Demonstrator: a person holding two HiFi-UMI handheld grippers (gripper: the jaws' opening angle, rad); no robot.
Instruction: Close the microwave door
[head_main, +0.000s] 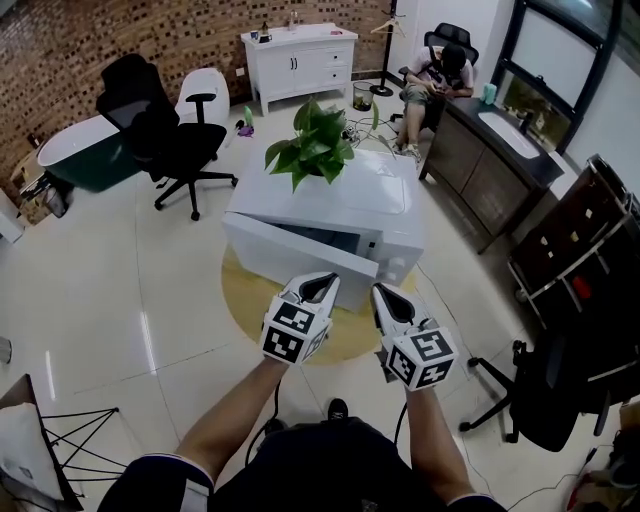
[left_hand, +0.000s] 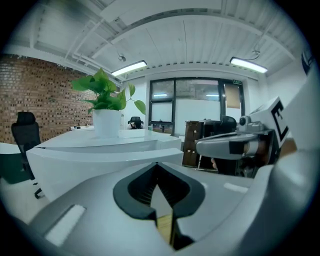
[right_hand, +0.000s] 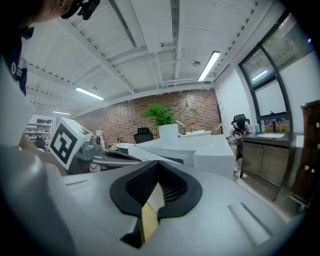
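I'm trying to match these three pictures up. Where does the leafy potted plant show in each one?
Head view: the potted plant is at upper middle, standing on the white microwave.
Left gripper view: the potted plant is left of centre, on the microwave.
Right gripper view: the potted plant is near the centre, on the microwave.
Shared landmark: the microwave under the plant.

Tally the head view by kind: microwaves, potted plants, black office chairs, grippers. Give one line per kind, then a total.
Microwave: 1
Potted plant: 1
Black office chairs: 3
Grippers: 2, the left gripper and the right gripper
Total: 7
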